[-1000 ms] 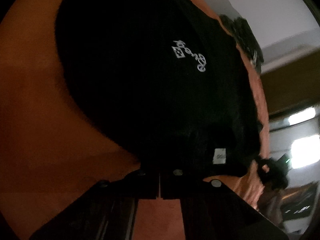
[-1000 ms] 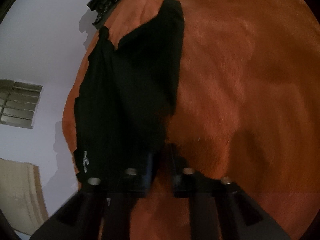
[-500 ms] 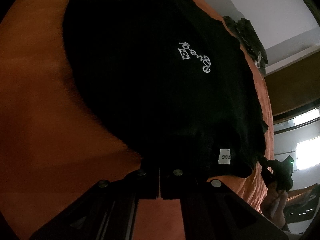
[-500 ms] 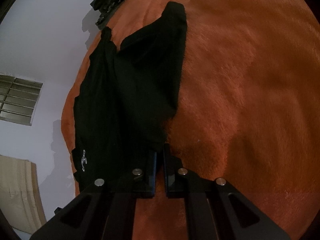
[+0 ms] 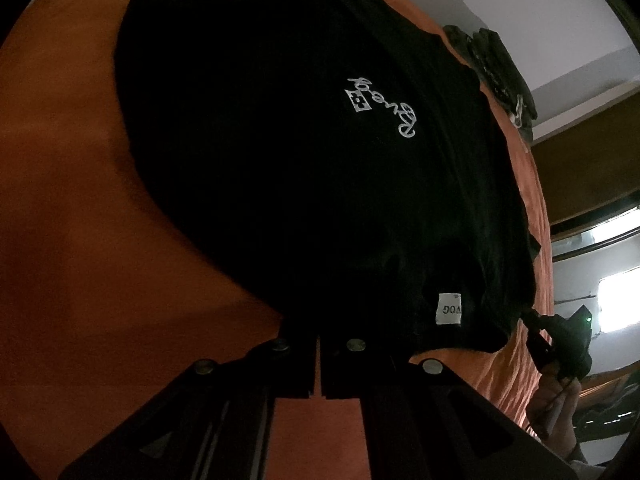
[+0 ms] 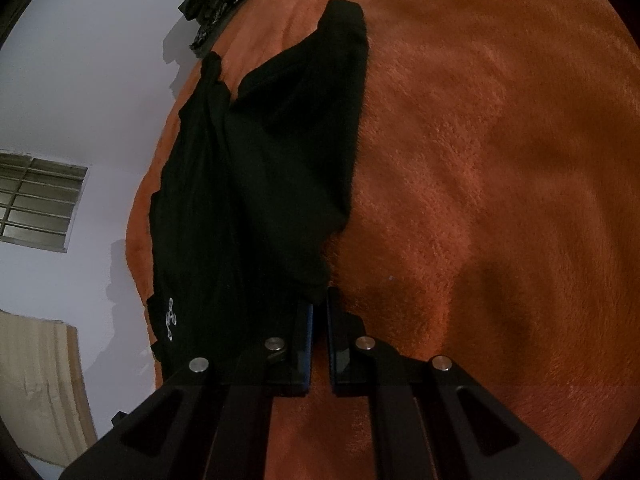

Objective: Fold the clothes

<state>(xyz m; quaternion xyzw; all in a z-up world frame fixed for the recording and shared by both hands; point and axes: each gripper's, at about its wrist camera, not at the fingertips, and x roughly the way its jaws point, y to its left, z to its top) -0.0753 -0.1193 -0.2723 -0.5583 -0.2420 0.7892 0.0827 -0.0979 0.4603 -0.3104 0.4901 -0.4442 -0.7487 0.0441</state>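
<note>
1. Lying spread on the orange blanket point(image 5: 80, 240): a black T-shirt point(image 5: 300, 168), print side up, with white lettering point(image 5: 384, 114) near the middle and a white neck label point(image 5: 449, 309) at the near edge. Mostly flat in the left wrist view, not yet folded into a compact shape.
2. Judged early in the task: one sleeve point(image 6: 320, 92) seems turned over onto the body in the right wrist view, with bunched cloth along the far side; main folds apparently yet to be made.
3. Left gripper point(image 5: 318, 344): clamped almost fully, only a thin slit between the jaws, tips buried in the dark near edge of the shirt beside the collar. Pinching that edge, as far as the dim view allows.
4. Right gripper point(image 6: 320, 312): jaws close together with a narrow gap, a point of black fabric caught between the blue pad point(image 6: 307, 344) and the opposite finger. Gripping the shirt's corner just above the blanket.
5. Also seen in the left wrist view, at far right: the right-hand tool at the shirt's other near corner.
6. At the far end of the blanket: a dark heap of other clothing point(image 5: 496, 68), against the wall.
</note>
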